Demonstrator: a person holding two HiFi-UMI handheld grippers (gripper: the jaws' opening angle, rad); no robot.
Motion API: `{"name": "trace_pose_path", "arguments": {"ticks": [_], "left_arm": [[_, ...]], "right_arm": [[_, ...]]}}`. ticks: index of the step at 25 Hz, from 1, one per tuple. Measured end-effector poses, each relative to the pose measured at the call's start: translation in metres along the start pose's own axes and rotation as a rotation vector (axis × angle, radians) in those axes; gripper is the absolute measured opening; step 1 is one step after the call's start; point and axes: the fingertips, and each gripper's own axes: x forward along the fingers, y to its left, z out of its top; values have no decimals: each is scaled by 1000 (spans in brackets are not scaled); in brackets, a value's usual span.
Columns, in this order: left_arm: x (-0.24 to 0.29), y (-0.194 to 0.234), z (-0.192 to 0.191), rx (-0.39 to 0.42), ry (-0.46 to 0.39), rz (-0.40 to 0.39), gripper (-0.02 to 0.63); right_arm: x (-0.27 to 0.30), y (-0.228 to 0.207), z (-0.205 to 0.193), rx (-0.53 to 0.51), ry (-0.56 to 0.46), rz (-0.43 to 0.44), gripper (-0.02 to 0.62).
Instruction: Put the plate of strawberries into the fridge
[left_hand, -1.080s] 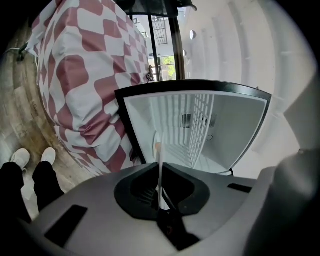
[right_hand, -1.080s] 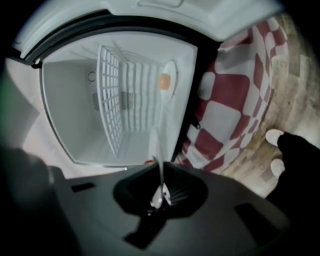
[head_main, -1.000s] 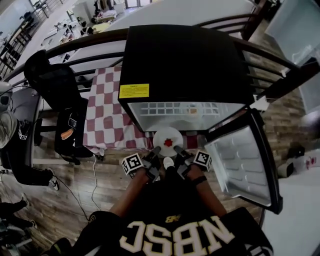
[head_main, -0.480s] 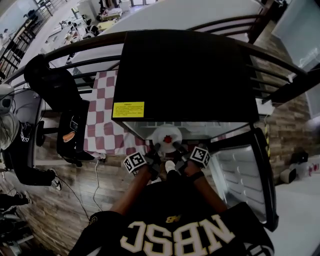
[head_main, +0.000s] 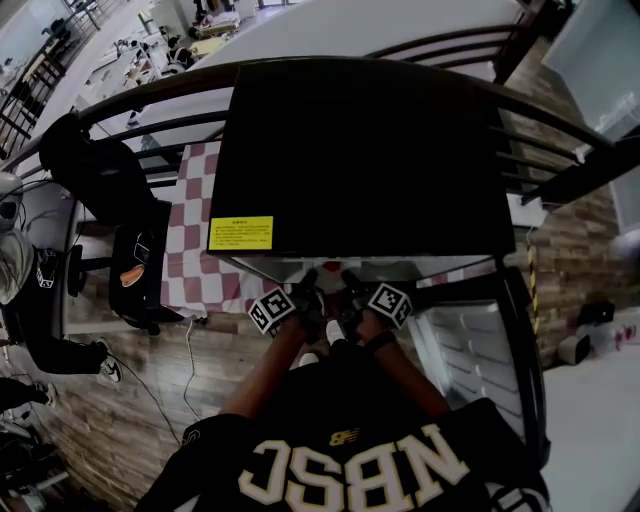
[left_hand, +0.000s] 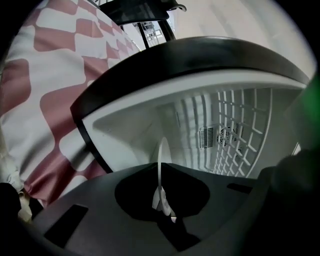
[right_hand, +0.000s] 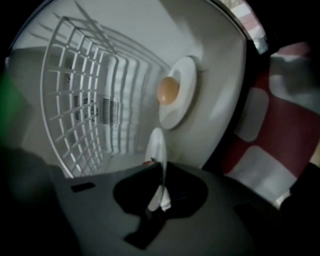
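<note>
The white plate (left_hand: 161, 155) stands edge-on between the jaws of my left gripper (left_hand: 161, 172), which is shut on its rim. My right gripper (right_hand: 161, 172) is shut on the opposite rim of the plate (right_hand: 155, 142), and a sliver of red strawberry (right_hand: 147, 162) shows beside it. Both views look into the white inside of the fridge (left_hand: 150, 115). In the head view the left gripper (head_main: 305, 292) and right gripper (head_main: 350, 287) reach under the black fridge top (head_main: 370, 160), which hides the plate.
A wire shelf (right_hand: 75, 80) runs along the fridge's inside. A second plate holding a round orange thing (right_hand: 168, 90) sits deeper in. The fridge door (head_main: 480, 340) stands open at right. A checked cloth (head_main: 190, 230) and a black chair (head_main: 100, 170) lie left.
Both grippers have carried the plate forward from in front of the fridge into its opening. The plate, plain in the head view earlier, is now hidden under the fridge top.
</note>
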Motion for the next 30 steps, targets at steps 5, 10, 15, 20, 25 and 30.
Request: {"name": "trace_pose_path", "arguments": {"ticks": [5, 10, 15, 20, 25, 30], "left_arm": [[13, 1, 10, -7, -42, 16, 29], [19, 5, 17, -29, -93, 29, 29], [22, 10, 23, -37, -119, 46, 29], [23, 12, 24, -50, -110, 43, 31], [22, 13, 18, 20, -66, 91, 35], [23, 7, 17, 59, -37, 87, 93]], "right_arm": [[12, 0, 9, -1, -30, -15, 35], [22, -1, 13, 4, -49, -35, 35], [29, -1, 13, -3, -44, -63, 35], [32, -1, 15, -19, -46, -77, 35], [32, -1, 16, -21, -45, -79, 37], [35, 8, 14, -76, -32, -77, 121]]}}
